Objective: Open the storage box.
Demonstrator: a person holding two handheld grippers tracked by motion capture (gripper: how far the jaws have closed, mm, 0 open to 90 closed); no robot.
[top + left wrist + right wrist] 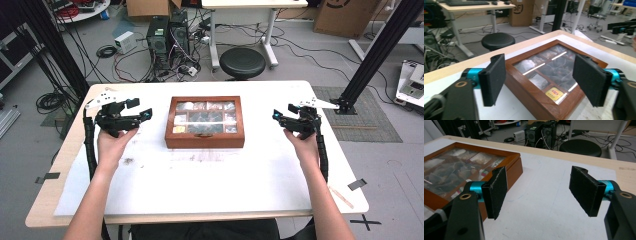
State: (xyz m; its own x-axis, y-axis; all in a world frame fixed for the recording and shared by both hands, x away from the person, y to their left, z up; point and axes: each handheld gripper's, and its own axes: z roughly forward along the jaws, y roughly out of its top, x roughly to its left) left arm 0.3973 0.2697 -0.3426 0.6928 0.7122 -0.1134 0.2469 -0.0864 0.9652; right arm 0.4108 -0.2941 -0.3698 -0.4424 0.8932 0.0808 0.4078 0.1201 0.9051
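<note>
The contents of the wooden box [205,122] are blurred behind its glass lid. The left tool [134,111] is held wide open, nothing grasped, left of the box. The box is placed mid-worktop [210,170]. The right tool [281,116] is also released, empty.

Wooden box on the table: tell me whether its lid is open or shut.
Shut. The wooden box has its glass-paned lid lying flat on the base, compartments visible through it.

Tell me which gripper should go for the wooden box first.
Probably the left gripper: its open jaws already point at the wooden box, framing its corner. The right gripper, also open, frames bare table beside the box.
</note>
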